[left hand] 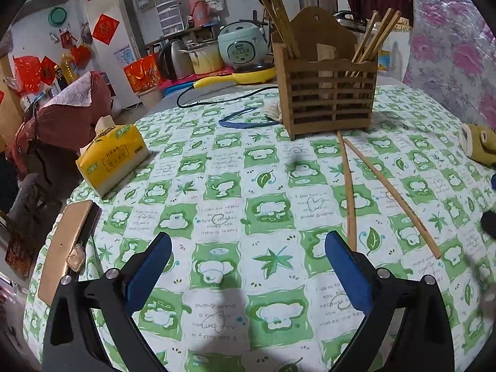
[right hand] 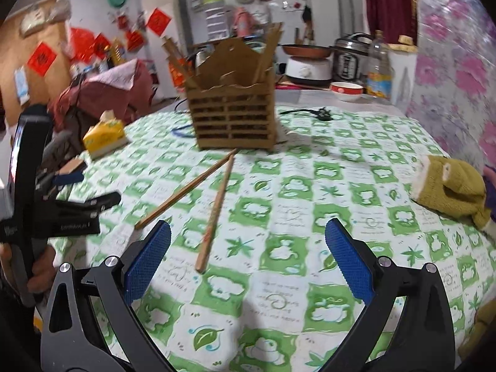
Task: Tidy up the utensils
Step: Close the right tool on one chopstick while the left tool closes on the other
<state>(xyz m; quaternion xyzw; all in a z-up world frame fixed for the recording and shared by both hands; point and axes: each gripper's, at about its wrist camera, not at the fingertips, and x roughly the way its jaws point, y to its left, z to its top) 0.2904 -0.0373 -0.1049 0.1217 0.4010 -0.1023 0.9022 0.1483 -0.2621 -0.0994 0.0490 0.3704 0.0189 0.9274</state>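
Observation:
Two loose wooden chopsticks lie on the green-and-white tablecloth, in front of a slatted wooden utensil holder that has several chopsticks standing in it. My left gripper is open and empty, low over the cloth, left of the chopsticks. In the right wrist view the chopsticks lie ahead and left of my right gripper, which is open and empty. The holder stands beyond them. The left gripper shows at the left edge.
A yellow tissue pack and a tan wallet lie at the table's left. A blue band lies by the holder. An olive mitten lies at the right. Cookers and a cable sit behind.

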